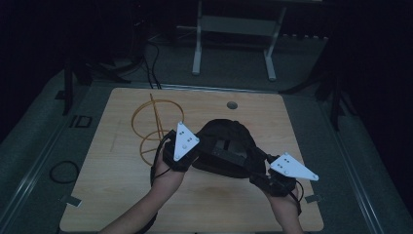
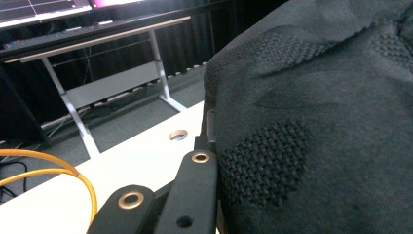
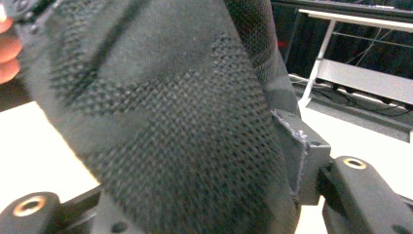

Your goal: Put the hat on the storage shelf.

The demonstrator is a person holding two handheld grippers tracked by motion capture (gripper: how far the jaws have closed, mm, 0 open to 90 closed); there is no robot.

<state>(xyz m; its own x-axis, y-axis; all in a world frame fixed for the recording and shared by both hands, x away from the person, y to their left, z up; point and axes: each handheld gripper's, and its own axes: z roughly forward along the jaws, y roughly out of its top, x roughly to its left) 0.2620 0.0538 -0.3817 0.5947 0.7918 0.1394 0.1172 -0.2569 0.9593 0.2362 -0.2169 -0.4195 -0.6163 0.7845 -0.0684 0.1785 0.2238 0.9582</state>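
A black mesh fabric item (image 1: 226,146) is held a little above the middle of the wooden table (image 1: 112,195). My left gripper (image 1: 198,155) is at the item's left edge. In the left gripper view its jaws (image 2: 204,146) lie tight together, pinching the edge of the dark fabric (image 2: 316,122). My right gripper (image 1: 259,171) is at the item's lower right. In the right gripper view its jaws (image 3: 195,190) stand well apart, with the mesh fabric (image 3: 170,122) hanging between them. The grey pad (image 3: 298,156) sits beside the cloth without pressing it.
A yellow wire stand (image 1: 156,124) stands on the table just left of the left hand and also appears in the left gripper view (image 2: 53,168). A round cable hole (image 1: 232,105) lies near the far edge. A white desk frame (image 1: 234,29) stands beyond the table, and cables lie on the floor.
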